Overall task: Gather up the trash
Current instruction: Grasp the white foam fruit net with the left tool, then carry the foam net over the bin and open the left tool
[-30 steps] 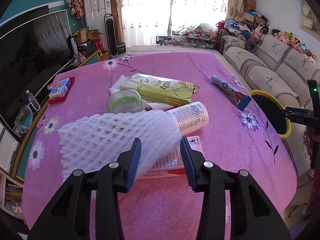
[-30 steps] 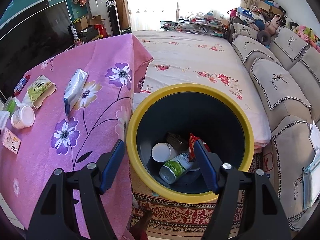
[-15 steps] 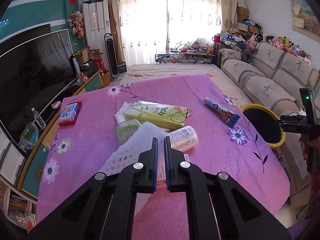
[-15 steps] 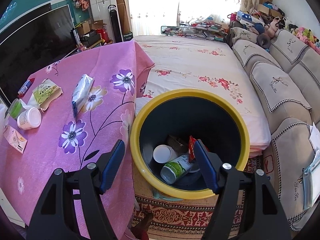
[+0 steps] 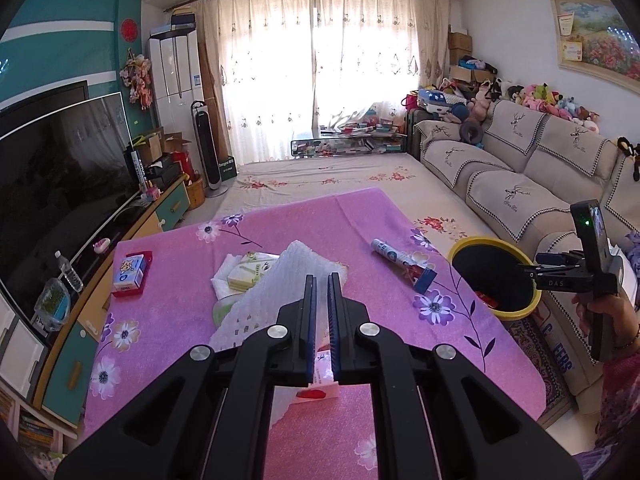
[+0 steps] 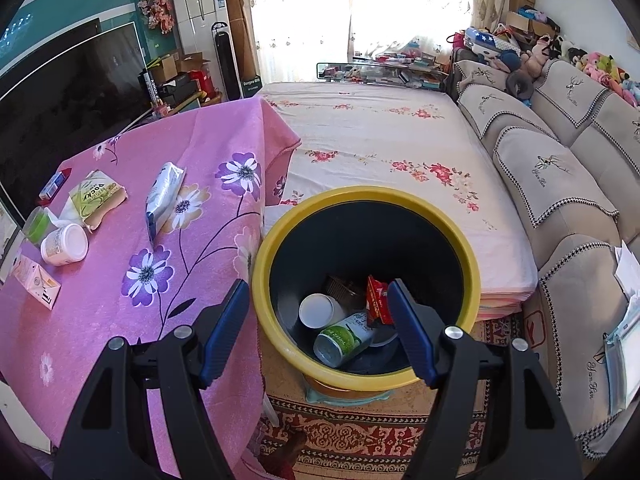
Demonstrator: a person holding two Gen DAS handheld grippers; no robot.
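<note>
Left gripper [image 5: 321, 280]: jaws pinching white foam net [image 5: 276, 288]. Yellow-rimmed bin [image 5: 496, 278] right of net, beyond tablecloth edge. Right gripper [image 6: 318, 332]: spread, empty, over bin.

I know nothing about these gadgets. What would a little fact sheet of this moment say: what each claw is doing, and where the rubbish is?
left gripper: shut on the white foam net
right gripper: open, empty, over the bin
bin: yellow rim, beside the table; holds a white cup, green can, red wrapper
pink tablecloth: white jar, green snack bag, blue-white packet
</note>
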